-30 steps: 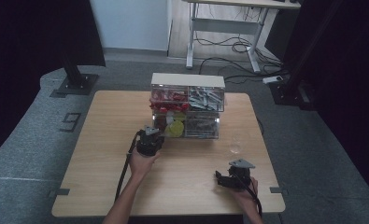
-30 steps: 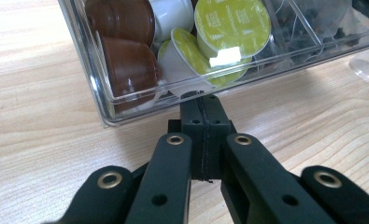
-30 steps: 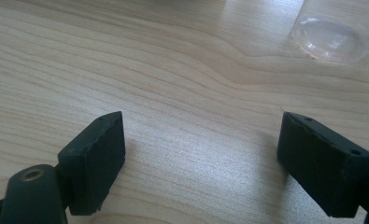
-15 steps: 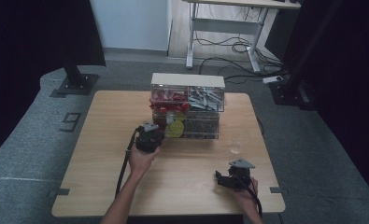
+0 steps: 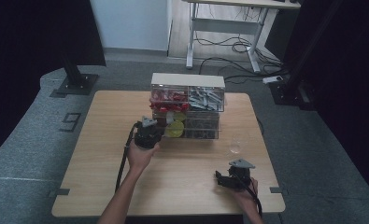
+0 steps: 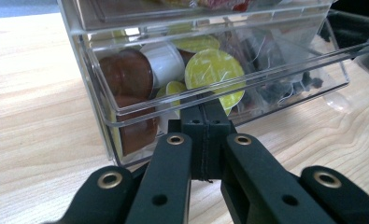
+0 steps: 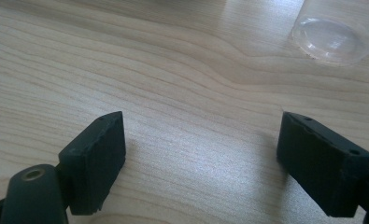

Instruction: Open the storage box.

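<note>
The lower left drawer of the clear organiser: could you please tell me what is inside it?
The drawer holds coffee capsules: brown ones, a white one and yellow-lidded ones. The shut left gripper covers the capsules low at the front.

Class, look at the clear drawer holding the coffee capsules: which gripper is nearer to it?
Left. The left gripper, shut, is right at the drawer front; the right gripper rests open near the table's front edge.
</note>
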The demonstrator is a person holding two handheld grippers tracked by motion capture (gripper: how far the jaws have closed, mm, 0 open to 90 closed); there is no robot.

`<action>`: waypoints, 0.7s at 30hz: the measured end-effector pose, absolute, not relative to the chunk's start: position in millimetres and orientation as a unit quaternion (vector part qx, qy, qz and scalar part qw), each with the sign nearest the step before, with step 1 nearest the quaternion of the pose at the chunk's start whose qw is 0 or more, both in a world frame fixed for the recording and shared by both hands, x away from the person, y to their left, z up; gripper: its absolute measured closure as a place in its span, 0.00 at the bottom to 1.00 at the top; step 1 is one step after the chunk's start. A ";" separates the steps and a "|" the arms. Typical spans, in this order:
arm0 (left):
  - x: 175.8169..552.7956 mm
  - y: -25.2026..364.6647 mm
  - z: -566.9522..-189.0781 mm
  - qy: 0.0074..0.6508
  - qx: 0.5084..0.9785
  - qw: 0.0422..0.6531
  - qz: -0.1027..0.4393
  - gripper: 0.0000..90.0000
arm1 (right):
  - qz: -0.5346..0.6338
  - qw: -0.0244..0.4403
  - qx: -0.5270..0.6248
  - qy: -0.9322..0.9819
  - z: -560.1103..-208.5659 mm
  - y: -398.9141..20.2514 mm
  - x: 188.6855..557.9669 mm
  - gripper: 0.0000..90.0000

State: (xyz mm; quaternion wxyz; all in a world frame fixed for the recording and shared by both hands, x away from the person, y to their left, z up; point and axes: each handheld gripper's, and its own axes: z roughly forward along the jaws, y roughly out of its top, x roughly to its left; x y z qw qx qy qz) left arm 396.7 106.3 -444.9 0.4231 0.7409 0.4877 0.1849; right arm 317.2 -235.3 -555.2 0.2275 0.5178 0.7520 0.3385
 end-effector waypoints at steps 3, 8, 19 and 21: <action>397.2 106.0 -442.3 0.487 0.740 0.424 0.186 1.00 | 0.339 0.227 0.518 0.752 -555.2 -235.3 317.2 0.17; 398.7 106.0 -434.3 0.487 0.737 0.429 0.188 1.00 | 0.339 0.227 0.518 0.752 -555.2 -235.2 317.1 0.18; 403.5 106.3 -422.3 0.487 0.732 0.436 0.191 1.00 | 0.339 0.228 0.518 0.752 -555.2 -235.3 317.3 0.18; 404.5 106.4 -420.7 0.487 0.733 0.435 0.192 1.00 | 0.339 0.228 0.518 0.752 -555.2 -235.2 317.2 0.18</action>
